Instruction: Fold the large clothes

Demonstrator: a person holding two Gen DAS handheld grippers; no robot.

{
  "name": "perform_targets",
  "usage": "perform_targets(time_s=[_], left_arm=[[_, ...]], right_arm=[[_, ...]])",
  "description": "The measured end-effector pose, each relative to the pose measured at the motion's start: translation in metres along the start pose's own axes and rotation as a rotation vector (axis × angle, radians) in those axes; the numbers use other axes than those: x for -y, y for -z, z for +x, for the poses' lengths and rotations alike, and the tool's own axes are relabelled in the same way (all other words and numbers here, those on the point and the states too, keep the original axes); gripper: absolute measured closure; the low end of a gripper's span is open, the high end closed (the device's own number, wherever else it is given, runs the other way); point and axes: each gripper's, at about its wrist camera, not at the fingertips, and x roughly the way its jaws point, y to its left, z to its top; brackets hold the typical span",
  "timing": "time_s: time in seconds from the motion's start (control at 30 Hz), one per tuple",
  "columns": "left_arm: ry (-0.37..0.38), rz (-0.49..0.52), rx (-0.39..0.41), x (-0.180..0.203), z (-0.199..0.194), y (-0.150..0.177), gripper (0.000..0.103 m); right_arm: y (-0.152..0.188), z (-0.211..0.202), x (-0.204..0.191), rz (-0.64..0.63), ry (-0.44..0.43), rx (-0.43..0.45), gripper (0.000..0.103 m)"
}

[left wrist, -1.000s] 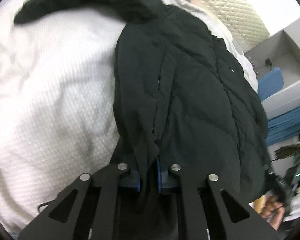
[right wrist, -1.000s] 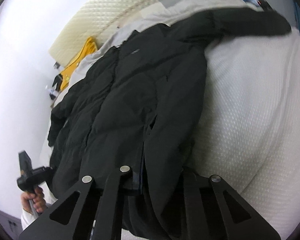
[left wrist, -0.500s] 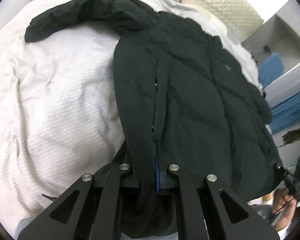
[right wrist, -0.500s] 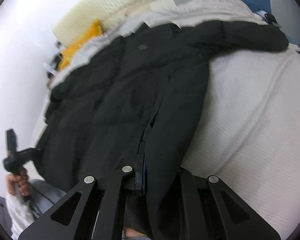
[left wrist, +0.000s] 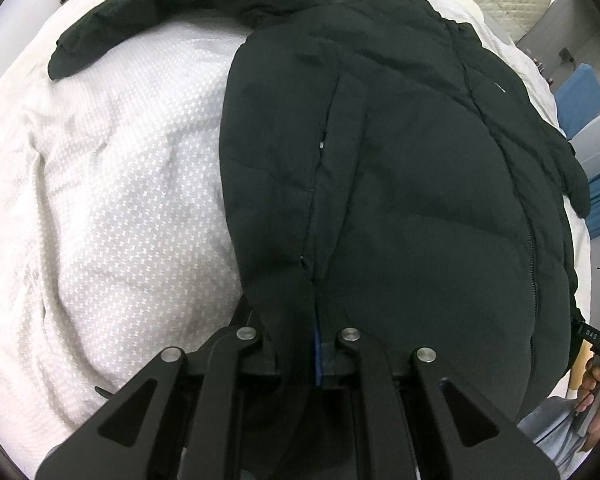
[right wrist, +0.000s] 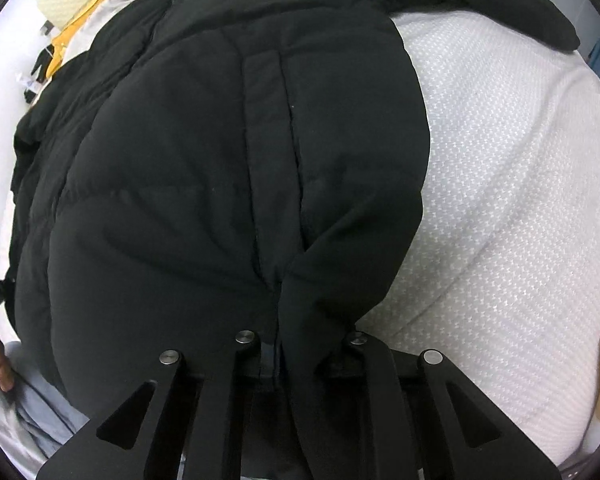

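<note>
Grippers, left (left wrist: 300, 354) and right (right wrist: 296, 354), point steeply down, each pinching the black jacket's (left wrist: 400, 184) hem.

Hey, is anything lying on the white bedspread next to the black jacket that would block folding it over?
Nothing visible does. Both the left gripper and the right gripper already pinch the hem of the black jacket, jaws just eased slightly. The white bedspread beside it shows only wrinkles, plus the jacket's own sleeve higher up.

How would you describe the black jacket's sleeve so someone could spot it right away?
Start at the white textured bedspread covering the bed. The black puffer jacket lies spread over it, and its sleeve stretches out sideways from the shoulder onto bare white cloth. It is the only narrow dark strip lying apart from the jacket's broad body.
</note>
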Motion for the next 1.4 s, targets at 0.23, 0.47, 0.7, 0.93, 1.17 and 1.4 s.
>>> perform_targets(time_s=[0.23,0.47,0.7,0.93,1.17,1.4], left_arm=[[0.064,-0.062,-0.012,-0.013,-0.018,0.005,0.058],[0.062,-0.027,0.089,0.0,-0.067,-0.002,0.027],[0.059,0.04,0.289,0.033,-0.124,-0.017,0.027],[0.074,0.156,0.566,0.081,-0.184,-0.017,0.025],[0.119,0.253,0.708,0.121,-0.182,-0.016,0.024],[0.127,0.304,0.751,0.135,-0.164,-0.008,0.024]], right_arm=[[0.006,-0.024,0.025,0.078,-0.068,0.053,0.06],[0.005,-0.062,0.028,0.074,-0.008,0.181,0.051],[0.006,-0.136,0.024,0.044,0.074,0.473,0.051],[0.026,-0.211,0.001,0.006,0.096,0.784,0.051],[0.043,-0.217,-0.036,-0.063,0.069,0.958,0.049],[0.049,-0.191,-0.073,-0.154,0.068,0.993,0.049]])
